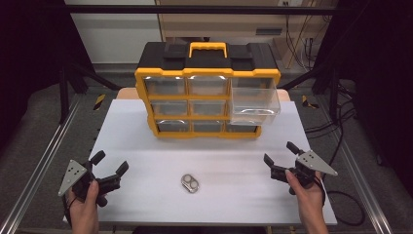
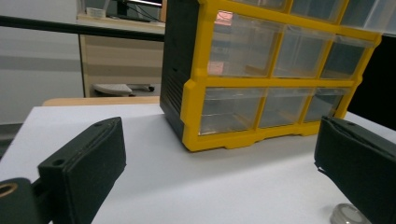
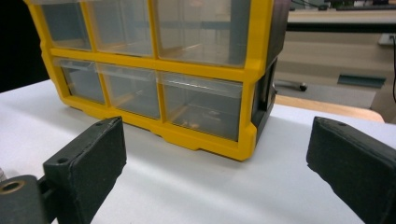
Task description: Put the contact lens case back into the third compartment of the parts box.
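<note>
On the white bench (image 1: 146,126) sits a yellow and black organizer (image 1: 208,90), pushed toward the far edge, with three rows of clear drawers. Its top right drawer (image 1: 255,101) is pulled out toward the person, the rest are pushed in. A yellow handle (image 1: 208,49) lies flat on the black lid.

Near the front edge, roughly centered, there's a small silver case (image 1: 190,183) lying flat, oval with two round dimples. It's well apart from the organizer and nothing touches it. In the left gripper view its rim peeks in at the bottom right.

Left gripper (image 1: 110,163) hovers at the front left corner of the bench, held in a hand (image 1: 85,204), jaws spread wide with nothing between them, angled toward the case. Right gripper (image 1: 281,154) is at the front right, also in a hand (image 1: 307,192), jaws released and empty, pointing up at the organizer. The case lies between the two grippers, a bit nearer the left one. Both gripper views look along the bench at the organizer's lower drawers, one from each side.
</note>
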A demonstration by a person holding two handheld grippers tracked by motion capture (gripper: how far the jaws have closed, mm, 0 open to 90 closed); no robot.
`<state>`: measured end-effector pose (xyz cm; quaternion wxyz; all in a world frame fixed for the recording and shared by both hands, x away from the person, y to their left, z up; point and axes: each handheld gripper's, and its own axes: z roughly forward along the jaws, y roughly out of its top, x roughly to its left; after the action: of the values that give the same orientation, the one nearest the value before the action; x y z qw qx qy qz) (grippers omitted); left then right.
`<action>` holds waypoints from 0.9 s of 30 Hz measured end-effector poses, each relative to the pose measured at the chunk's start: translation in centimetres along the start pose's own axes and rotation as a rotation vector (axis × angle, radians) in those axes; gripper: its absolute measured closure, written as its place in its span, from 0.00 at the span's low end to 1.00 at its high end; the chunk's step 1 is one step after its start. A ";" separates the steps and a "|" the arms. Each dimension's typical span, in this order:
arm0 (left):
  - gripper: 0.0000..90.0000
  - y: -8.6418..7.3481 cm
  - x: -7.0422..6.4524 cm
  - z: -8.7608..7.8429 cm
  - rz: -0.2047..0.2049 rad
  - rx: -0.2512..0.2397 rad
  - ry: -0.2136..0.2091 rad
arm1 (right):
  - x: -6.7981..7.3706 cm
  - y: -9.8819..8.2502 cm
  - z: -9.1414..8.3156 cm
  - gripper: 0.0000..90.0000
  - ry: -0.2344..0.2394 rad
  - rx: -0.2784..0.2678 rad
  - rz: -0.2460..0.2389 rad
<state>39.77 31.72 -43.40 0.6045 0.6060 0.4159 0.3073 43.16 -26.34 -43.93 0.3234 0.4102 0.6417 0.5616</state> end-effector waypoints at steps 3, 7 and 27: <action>0.02 0.0 0.0 0.1 0.003 0.006 0.009 | 0.0 0.0 0.1 0.05 -0.023 0.037 0.025; 0.02 -0.1 0.0 0.2 -0.002 0.008 0.008 | 0.2 0.1 0.3 0.07 -0.019 0.078 0.044; 0.02 0.0 0.0 0.2 0.007 -0.002 0.017 | 4.6 0.1 2.5 0.10 0.100 0.255 0.001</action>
<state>39.92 31.62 -43.45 0.6005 0.6043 0.4184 0.3150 43.31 -21.09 -44.05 0.2358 0.4199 0.7229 0.4955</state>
